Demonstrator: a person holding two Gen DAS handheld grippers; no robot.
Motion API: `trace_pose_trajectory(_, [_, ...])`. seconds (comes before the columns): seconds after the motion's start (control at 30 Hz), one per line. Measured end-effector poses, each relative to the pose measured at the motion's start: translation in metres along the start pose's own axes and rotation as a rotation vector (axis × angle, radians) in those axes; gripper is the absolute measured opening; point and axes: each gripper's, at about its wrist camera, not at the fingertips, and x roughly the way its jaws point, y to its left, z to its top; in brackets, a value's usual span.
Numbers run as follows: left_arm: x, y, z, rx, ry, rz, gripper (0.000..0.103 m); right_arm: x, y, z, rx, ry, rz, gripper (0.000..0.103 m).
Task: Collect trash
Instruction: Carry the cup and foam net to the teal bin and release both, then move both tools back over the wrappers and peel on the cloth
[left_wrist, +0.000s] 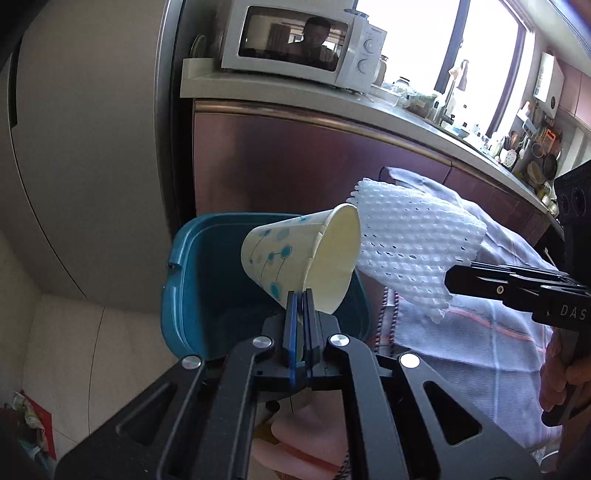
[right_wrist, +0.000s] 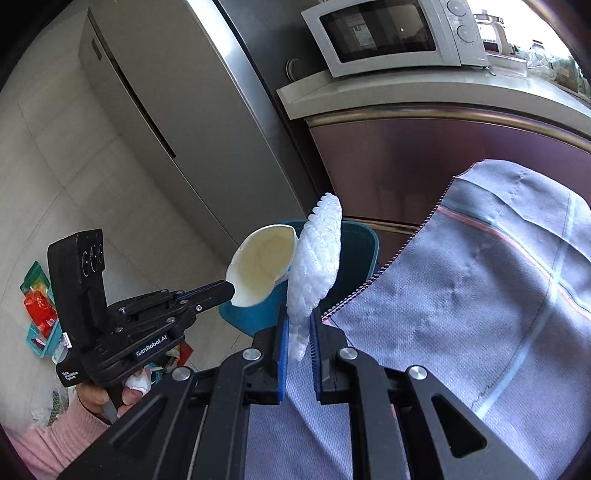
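Over the blue bin's near edge, you held both pieces of trash ready for the drop. Closest to the left wrist lens, your left gripper (left_wrist: 300, 295) had its jaws clenched on the rim of a dotted paper cup (left_wrist: 295, 258), which lay tilted with its mouth toward your right. Just beside it, your right gripper (right_wrist: 297, 325) pinched the lower end of a white foam net sleeve (right_wrist: 317, 254), the rest standing up above the jaws. Beneath and just beyond both sat the blue bin (left_wrist: 192, 280), open-topped, beside a grey plaid cloth (right_wrist: 480, 295) and in front of the maroon cabinet (left_wrist: 295, 155).

By the look of it, the carry was all but done; the next move called for bringing each piece squarely over the opening before letting the jaws release.

From the left wrist, you saw the cup's printed side and the bin's interior. From the right wrist came the cup's crushed, stained inside, your left hand (right_wrist: 99, 398) in a pink sleeve, and more litter (right_wrist: 40, 310) on the floor by the fridge. Farthest back, a microwave (left_wrist: 303, 40) stood on the bench.
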Motion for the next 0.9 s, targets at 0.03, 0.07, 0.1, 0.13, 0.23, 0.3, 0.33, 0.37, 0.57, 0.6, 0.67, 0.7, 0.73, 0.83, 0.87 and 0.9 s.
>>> trace_pose_trajectory(0.03, [0.005, 0.001, 0.0, -0.004, 0.008, 0.006, 0.004, 0.006, 0.002, 0.0, -0.003, 0.013, -0.004, 0.009])
trace_pose_trajectory(0.07, [0.01, 0.002, 0.0, -0.008, 0.016, 0.013, 0.004, 0.011, 0.002, 0.002, -0.006, 0.023, -0.01, 0.01])
trace_pose_trajectory(0.1, [0.014, 0.002, 0.0, -0.009, 0.022, 0.018, 0.004, 0.017, 0.003, 0.003, -0.009, 0.032, -0.015, 0.009])
trace_pose_trajectory(0.13, [0.018, 0.001, 0.001, -0.009, 0.028, 0.023, 0.004, 0.021, 0.004, 0.004, -0.007, 0.04, -0.017, 0.009])
trace_pose_trajectory(0.23, [0.03, -0.003, 0.0, -0.012, 0.049, 0.035, 0.004, 0.033, 0.005, 0.006, -0.003, 0.064, -0.017, 0.01])
trace_pose_trajectory(0.3, [0.037, -0.004, 0.0, -0.012, 0.061, 0.045, 0.004, 0.039, 0.006, 0.006, -0.006, 0.08, -0.026, 0.01])
trace_pose_trajectory(0.33, [0.04, -0.003, 0.001, -0.01, 0.069, 0.045, 0.004, 0.042, 0.005, 0.007, -0.003, 0.085, -0.03, 0.01])
trace_pose_trajectory(0.37, [0.044, -0.002, 0.001, -0.01, 0.075, 0.048, 0.004, 0.044, 0.004, 0.009, 0.005, 0.089, -0.03, 0.011])
trace_pose_trajectory(0.57, [0.057, -0.001, -0.002, -0.02, 0.105, 0.056, 0.004, 0.043, -0.003, 0.006, 0.045, 0.083, -0.037, 0.015])
trace_pose_trajectory(0.6, [0.057, -0.002, -0.004, -0.021, 0.105, 0.056, 0.004, 0.042, -0.004, 0.005, 0.048, 0.079, -0.039, 0.017])
trace_pose_trajectory(0.67, [0.055, -0.004, -0.005, -0.026, 0.098, 0.055, 0.004, 0.036, -0.007, 0.004, 0.055, 0.069, -0.042, 0.022])
trace_pose_trajectory(0.7, [0.051, -0.006, -0.006, -0.027, 0.087, 0.047, 0.005, 0.033, -0.009, 0.002, 0.058, 0.063, -0.042, 0.024])
trace_pose_trajectory(0.73, [0.047, -0.006, -0.006, -0.028, 0.073, 0.041, 0.006, 0.027, -0.01, 0.001, 0.062, 0.055, -0.039, 0.024])
trace_pose_trajectory(0.83, [0.031, -0.015, -0.003, -0.022, 0.03, 0.012, 0.011, 0.01, -0.01, -0.002, 0.055, 0.026, -0.027, 0.028])
trace_pose_trajectory(0.87, [0.025, -0.02, -0.002, -0.014, 0.012, 0.001, 0.016, 0.001, -0.01, -0.004, 0.047, 0.013, -0.03, 0.03])
trace_pose_trajectory(0.9, [0.018, -0.025, -0.001, -0.003, -0.008, -0.012, 0.019, -0.008, -0.009, -0.007, 0.038, 0.001, -0.029, 0.032])
